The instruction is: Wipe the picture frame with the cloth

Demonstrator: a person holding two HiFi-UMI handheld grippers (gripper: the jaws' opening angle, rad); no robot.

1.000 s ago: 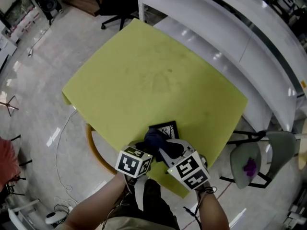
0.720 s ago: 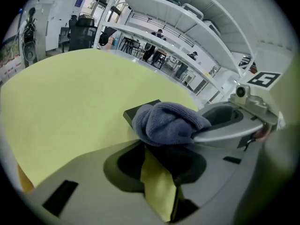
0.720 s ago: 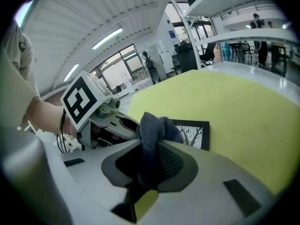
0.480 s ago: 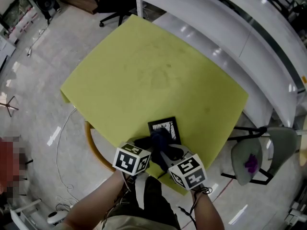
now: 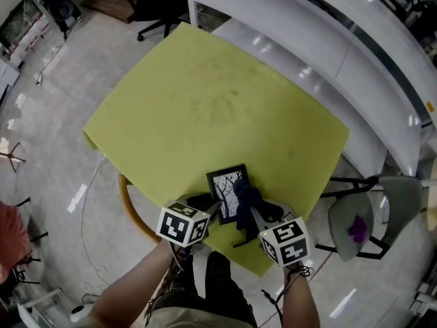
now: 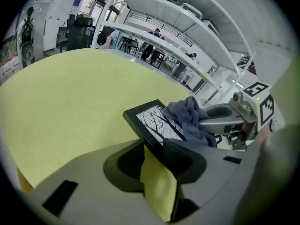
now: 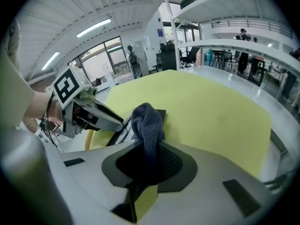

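Note:
A black picture frame (image 5: 226,191) with a tree print lies tilted near the front edge of the yellow table (image 5: 205,108). My left gripper (image 5: 212,212) is shut on the frame's near corner, and the left gripper view shows that corner (image 6: 150,120) wedged between the jaws. My right gripper (image 5: 252,215) is shut on a dark blue cloth (image 5: 248,195), which rests bunched against the frame's right side. The cloth (image 7: 146,120) stands up from the right gripper's jaws (image 7: 147,159) and hides part of the frame behind it. From the left gripper view, the cloth (image 6: 189,118) covers the frame's right part.
White shelving (image 5: 328,39) runs along the table's far right side. A grey chair (image 5: 358,225) with a purple item stands right of the table, and a black office chair (image 5: 158,5) beyond it. The frame lies close to the table's front edge.
My right gripper has slid the cloth to the right across the frame, so the picture's face now shows. The left gripper has kept its hold in place.

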